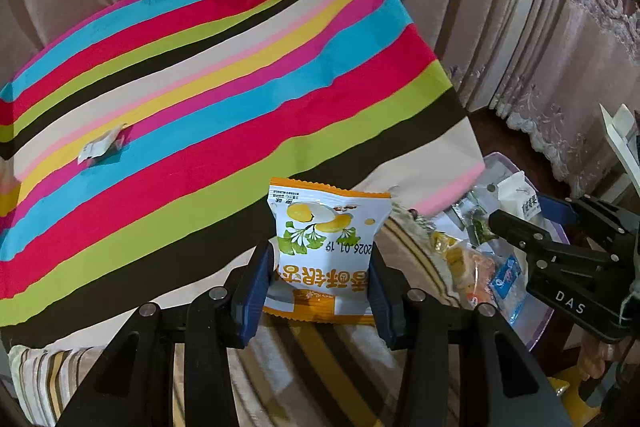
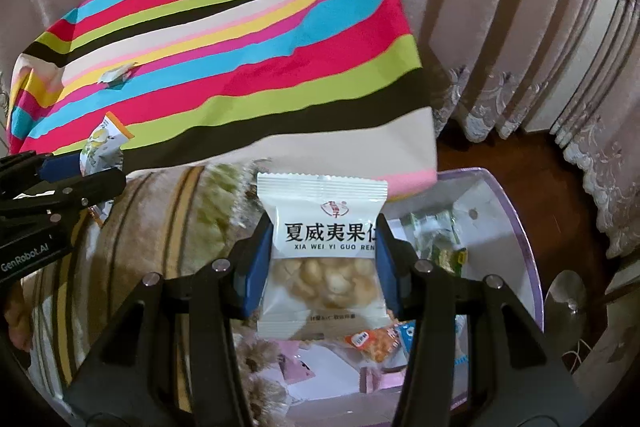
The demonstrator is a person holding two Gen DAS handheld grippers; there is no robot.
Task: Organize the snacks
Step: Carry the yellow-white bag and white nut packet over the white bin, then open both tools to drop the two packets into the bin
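packets in hand, one per gripper. left gripper [image 1: 322,273] is clamped across an orange packet [image 1: 326,247]; right gripper [image 2: 322,263] pinches a white nut packet [image 2: 322,255]. both hang over the striped cloth's [image 1: 200,87] near edge, beside the snack box [image 2: 516,227]. each looks light, crinkly and slippery (contents likely brittle), so a mid-body side grip suits.

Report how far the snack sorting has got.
Done: one small packet already lies on the striped cloth. In hand: the left gripper is clamped on an orange-trimmed packet, and the right gripper on a white nut packet, both near the cloth's edge. Left: several more packets sit in the lilac box.
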